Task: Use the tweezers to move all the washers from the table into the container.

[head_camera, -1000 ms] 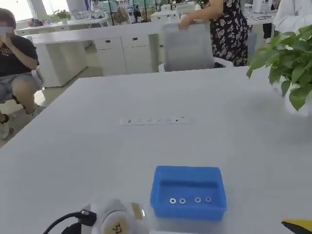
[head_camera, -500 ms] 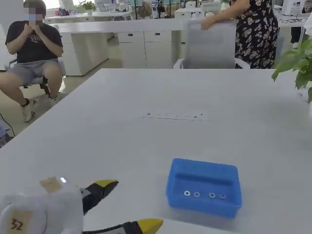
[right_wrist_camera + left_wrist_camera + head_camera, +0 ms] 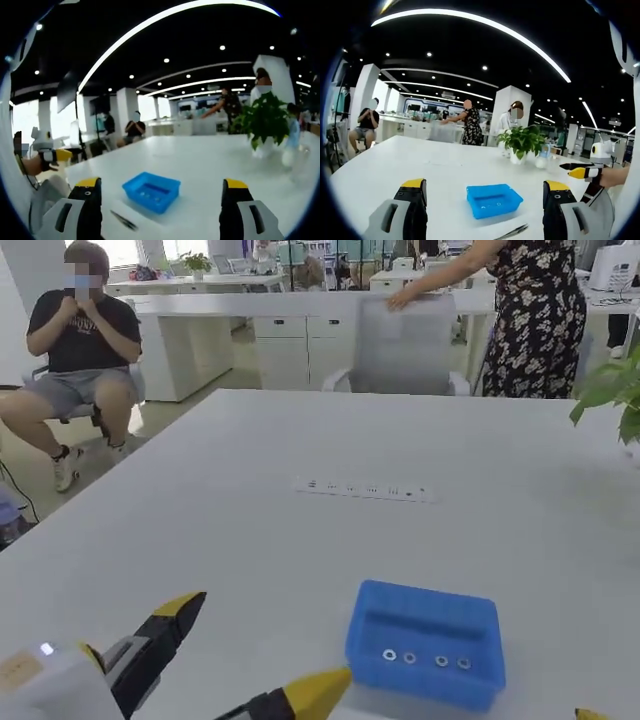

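A blue container (image 3: 425, 612) sits on the white table (image 3: 250, 540) with several washers (image 3: 409, 658) lying in it. My left gripper (image 3: 255, 650) hovers at the near left of the container, open with nothing between its yellow-tipped fingers. The left gripper view has the container (image 3: 494, 199) ahead between the wide jaws of the left gripper (image 3: 484, 185), and tweezers (image 3: 512, 232) lying on the table in front of it. My right gripper (image 3: 160, 182) is open too, facing the container (image 3: 151, 191), with the tweezers (image 3: 124, 220) lying nearer to it.
A power strip (image 3: 365, 489) is set into the table's middle. A potted plant (image 3: 610, 390) stands at the far right edge. Beyond the table a grey chair (image 3: 405, 340) has a standing person (image 3: 530, 310) beside it, and a seated person (image 3: 80, 340) is at the far left.
The head camera has shifted. My left gripper has come up into the head view from the bottom left with its jaws apart. Container and washers have stayed put.
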The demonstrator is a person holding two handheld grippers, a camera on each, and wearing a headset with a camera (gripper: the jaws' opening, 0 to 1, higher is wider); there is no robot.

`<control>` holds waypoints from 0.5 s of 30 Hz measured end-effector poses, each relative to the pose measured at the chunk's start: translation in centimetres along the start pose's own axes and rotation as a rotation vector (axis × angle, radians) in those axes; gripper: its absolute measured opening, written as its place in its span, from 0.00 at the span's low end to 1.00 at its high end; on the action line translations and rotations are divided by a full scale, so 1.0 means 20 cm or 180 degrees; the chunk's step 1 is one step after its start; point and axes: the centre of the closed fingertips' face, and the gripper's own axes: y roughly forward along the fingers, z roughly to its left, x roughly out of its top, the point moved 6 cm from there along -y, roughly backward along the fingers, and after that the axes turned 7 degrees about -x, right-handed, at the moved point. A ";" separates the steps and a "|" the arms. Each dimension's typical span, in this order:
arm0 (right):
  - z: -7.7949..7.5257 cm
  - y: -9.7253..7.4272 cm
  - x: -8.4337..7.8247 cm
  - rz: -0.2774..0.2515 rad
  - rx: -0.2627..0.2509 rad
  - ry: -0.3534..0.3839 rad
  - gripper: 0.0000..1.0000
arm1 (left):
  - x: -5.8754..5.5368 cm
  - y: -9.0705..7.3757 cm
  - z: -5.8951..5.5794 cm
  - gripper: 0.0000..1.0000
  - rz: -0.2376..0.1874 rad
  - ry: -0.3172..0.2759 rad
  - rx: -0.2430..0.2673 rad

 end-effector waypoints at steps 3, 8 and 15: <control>0.00 0.00 -0.02 0.0031 -0.0009 -0.0018 0.99 | 0.00 0.00 0.01 0.99 -0.0067 -0.0069 0.0001; 0.01 -0.01 -0.08 0.0214 -0.0001 -0.0122 0.99 | -0.01 -0.01 0.02 0.99 -0.0144 -0.0185 -0.0013; 0.02 -0.01 -0.09 0.0289 0.0004 -0.0148 0.99 | -0.04 -0.03 0.02 0.99 -0.0152 -0.0227 0.0018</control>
